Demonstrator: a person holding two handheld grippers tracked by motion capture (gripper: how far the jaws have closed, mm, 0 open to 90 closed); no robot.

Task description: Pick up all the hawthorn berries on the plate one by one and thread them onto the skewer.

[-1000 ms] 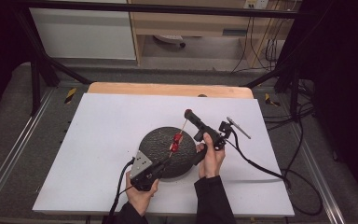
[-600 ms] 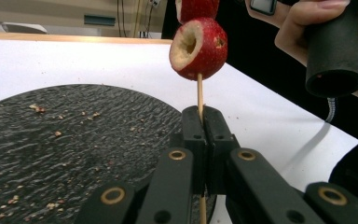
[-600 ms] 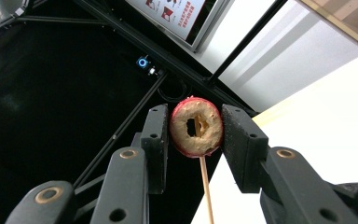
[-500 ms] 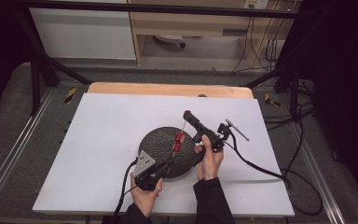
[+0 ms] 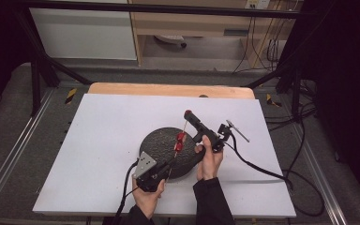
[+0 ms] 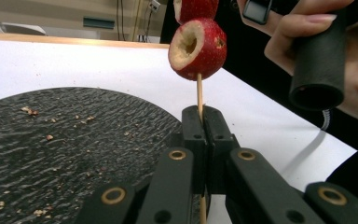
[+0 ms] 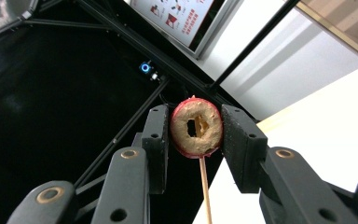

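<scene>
Two cored red hawthorn fruits (image 6: 197,49) threaded on thin wooden skewer (image 6: 199,95); left gripper (image 6: 200,140) jaws clamping skewer, right gripper (image 7: 196,140) jaws pinching upper fruit (image 7: 196,126), seating unfinished.

black tongs (image 6: 204,140) with brass-coloured pivot rivets, grey three-cornered plate (image 5: 145,163), trailing black cable (image 5: 258,168), dark sleeves (image 5: 209,201).

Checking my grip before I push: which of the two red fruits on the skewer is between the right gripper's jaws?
The upper fruit, farther from the left gripper. The lower fruit hangs free on the skewer.
</scene>
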